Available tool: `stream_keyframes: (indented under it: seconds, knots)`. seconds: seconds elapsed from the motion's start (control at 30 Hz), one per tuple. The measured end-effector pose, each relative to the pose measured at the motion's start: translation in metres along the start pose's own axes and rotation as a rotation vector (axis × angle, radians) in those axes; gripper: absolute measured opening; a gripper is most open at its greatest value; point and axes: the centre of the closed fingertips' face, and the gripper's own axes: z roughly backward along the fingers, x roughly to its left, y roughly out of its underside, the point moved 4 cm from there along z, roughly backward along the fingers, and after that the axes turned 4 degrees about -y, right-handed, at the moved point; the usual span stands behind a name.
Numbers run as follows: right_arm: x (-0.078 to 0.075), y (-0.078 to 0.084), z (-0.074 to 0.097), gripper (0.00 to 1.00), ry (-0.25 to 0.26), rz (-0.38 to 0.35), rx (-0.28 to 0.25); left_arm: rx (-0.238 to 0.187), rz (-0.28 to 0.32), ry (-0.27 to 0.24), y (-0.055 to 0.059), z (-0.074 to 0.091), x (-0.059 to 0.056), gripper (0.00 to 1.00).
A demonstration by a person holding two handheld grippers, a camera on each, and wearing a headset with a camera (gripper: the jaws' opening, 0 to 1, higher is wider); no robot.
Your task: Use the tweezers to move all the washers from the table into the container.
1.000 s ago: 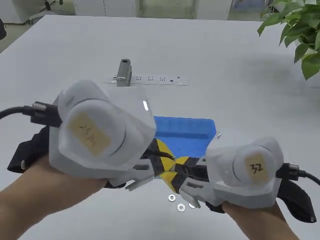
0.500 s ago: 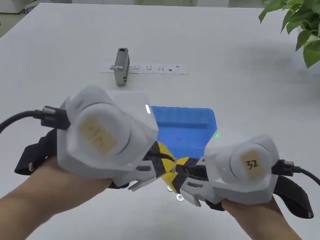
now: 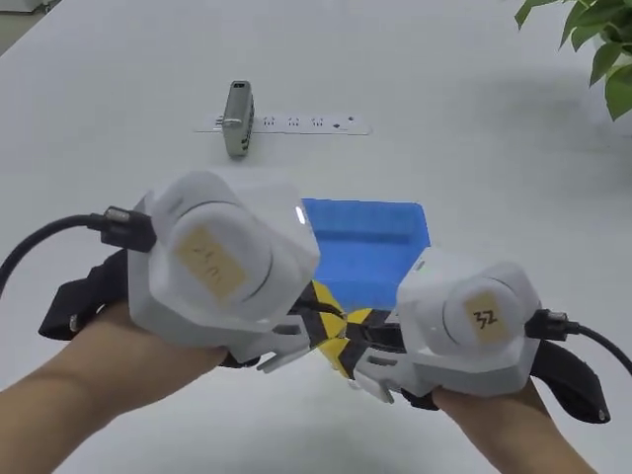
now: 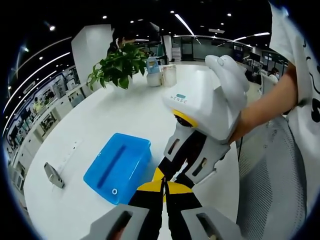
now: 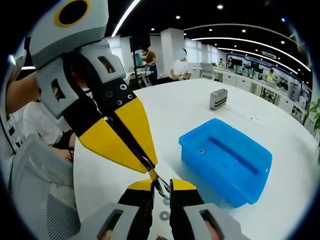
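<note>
- Two washers (image 5: 164, 216) lie on the table (image 5: 175, 110) by the right gripper (image 5: 162, 189), partly hidden.
- Left gripper (image 5: 150, 170) pinches the tweezers (image 5: 156, 179).
- Right jaws flank the tweezers' tips; grip unclear.
- One washer (image 5: 201, 151) sits in the container (image 5: 215, 172).

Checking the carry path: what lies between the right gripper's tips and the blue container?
Bare table separates right gripper and container, seen in right gripper view.

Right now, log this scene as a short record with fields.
left gripper: shut on tweezers
right gripper: jaws closed around the tweezers' tips
washers: at least two on table, by right gripper's jaws
container: blue, open, one washer inside
background: power strip, plant
</note>
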Motion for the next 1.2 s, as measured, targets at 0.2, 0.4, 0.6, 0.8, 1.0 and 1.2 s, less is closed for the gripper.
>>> stream_keyframes:
  seconds: [0.2,0.4,0.6,0.8,1.0,1.2]
  knots:
    - [0.0,0.001,0.0,0.08,-0.002,-0.018,-0.011,-0.01,0.02,0.008,0.002,0.0,-0.001,0.0]
    - [0.004,0.001,-0.001,0.06,0.006,0.03,-0.004,-0.01,0.011,0.005,0.003,0.002,-0.002,0.0]
    - [0.005,0.0,0.0,0.05,0.026,0.086,0.023,-0.001,-0.005,0.005,0.001,0.0,-0.004,0.0]
    - [0.007,-0.008,0.005,0.04,0.019,0.107,0.02,-0.001,-0.032,-0.006,-0.006,0.007,-0.003,0.0]
    - [0.009,-0.019,0.009,0.04,0.025,0.145,0.012,-0.026,-0.021,-0.034,-0.012,0.017,0.0,0.0]
    - [0.009,-0.032,0.013,0.03,0.028,0.161,-0.008,-0.061,0.006,-0.084,-0.019,0.026,0.005,0.0]
